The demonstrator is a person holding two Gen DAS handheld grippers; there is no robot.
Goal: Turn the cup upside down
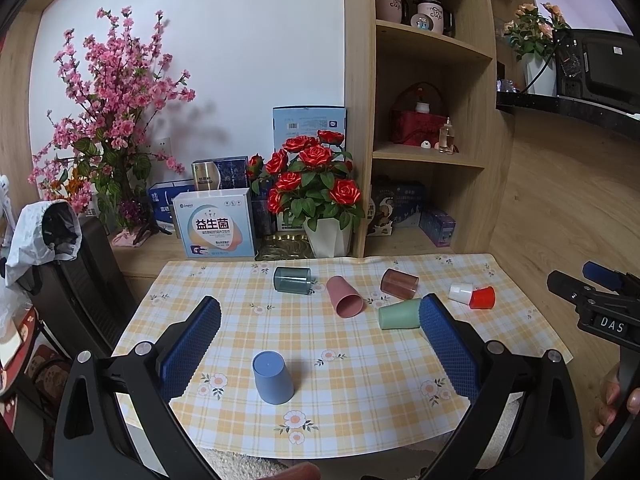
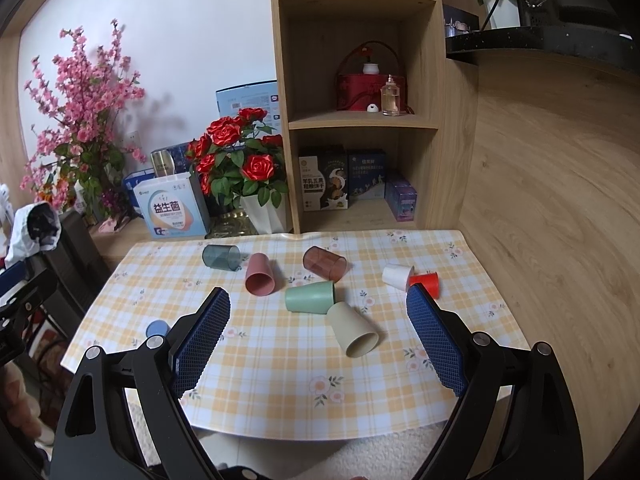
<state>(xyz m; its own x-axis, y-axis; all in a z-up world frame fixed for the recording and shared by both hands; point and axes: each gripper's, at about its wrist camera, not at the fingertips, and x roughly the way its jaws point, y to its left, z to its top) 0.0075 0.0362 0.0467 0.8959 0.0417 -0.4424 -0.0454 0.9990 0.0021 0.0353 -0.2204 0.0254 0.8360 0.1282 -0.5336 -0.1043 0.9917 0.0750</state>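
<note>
A blue cup (image 1: 273,377) stands upside down on the checked tablecloth (image 1: 360,380), between and just beyond my open left gripper (image 1: 320,312). Its top shows in the right wrist view (image 2: 156,328). Several cups lie on their sides further back: dark teal (image 1: 293,279), pink (image 1: 345,296), brown (image 1: 399,284), green (image 1: 400,313), white (image 1: 461,293) and red (image 1: 482,297). A cream cup (image 2: 353,329) lies on its side between the fingers of my open right gripper (image 2: 318,300), which hovers above the table. Both grippers are empty.
A white pot of red roses (image 1: 316,196) and boxes (image 1: 218,226) stand behind the table. A wooden shelf unit (image 2: 360,92) rises at the back. A wooden wall (image 2: 552,200) runs along the right. A black chair with a bag (image 1: 48,240) is at the left.
</note>
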